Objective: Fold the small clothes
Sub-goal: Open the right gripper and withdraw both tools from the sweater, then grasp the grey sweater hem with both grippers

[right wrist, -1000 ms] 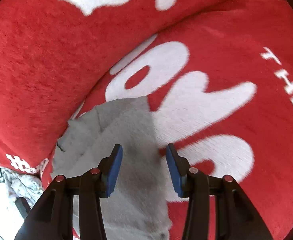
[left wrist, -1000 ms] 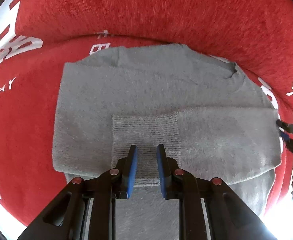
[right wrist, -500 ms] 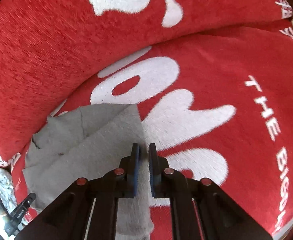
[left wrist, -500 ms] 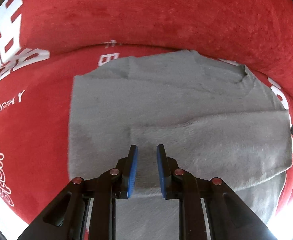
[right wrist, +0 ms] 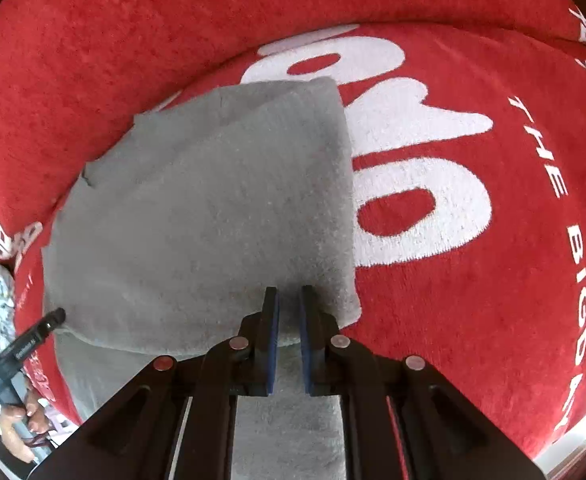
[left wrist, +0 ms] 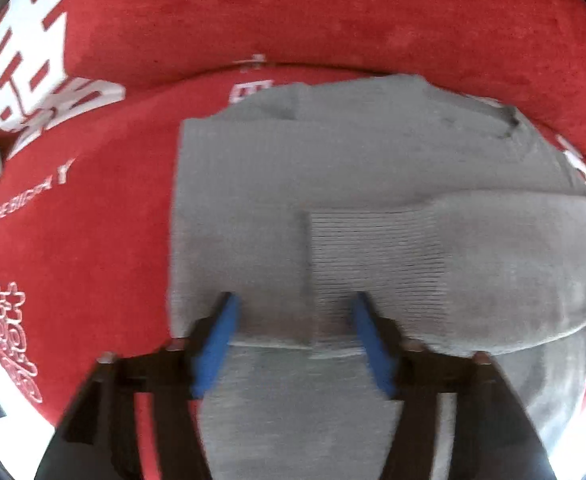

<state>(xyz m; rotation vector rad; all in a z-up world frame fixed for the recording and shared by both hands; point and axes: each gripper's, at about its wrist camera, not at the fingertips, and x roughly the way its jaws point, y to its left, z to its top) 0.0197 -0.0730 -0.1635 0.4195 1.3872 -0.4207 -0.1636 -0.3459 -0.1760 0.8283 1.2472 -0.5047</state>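
Folding could slip here: the left gripper [left wrist: 295, 320] hangs spread wide over the grey sweater [left wrist: 353, 184] on the red sofa [left wrist: 293, 20], while the right gripper [right wrist: 289, 320], nearly closed at 5 o'clock, perhaps pinches nothing, so that edge could drop.

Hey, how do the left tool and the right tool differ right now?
The left tool is spread wide open; the right tool is nearly shut. The left tool sits over the ribbed cuff of the folded sleeve; the right tool sits at the gray sweater's plain folded edge, though a grip is unclear. Both have blue pads and point across the red cover.
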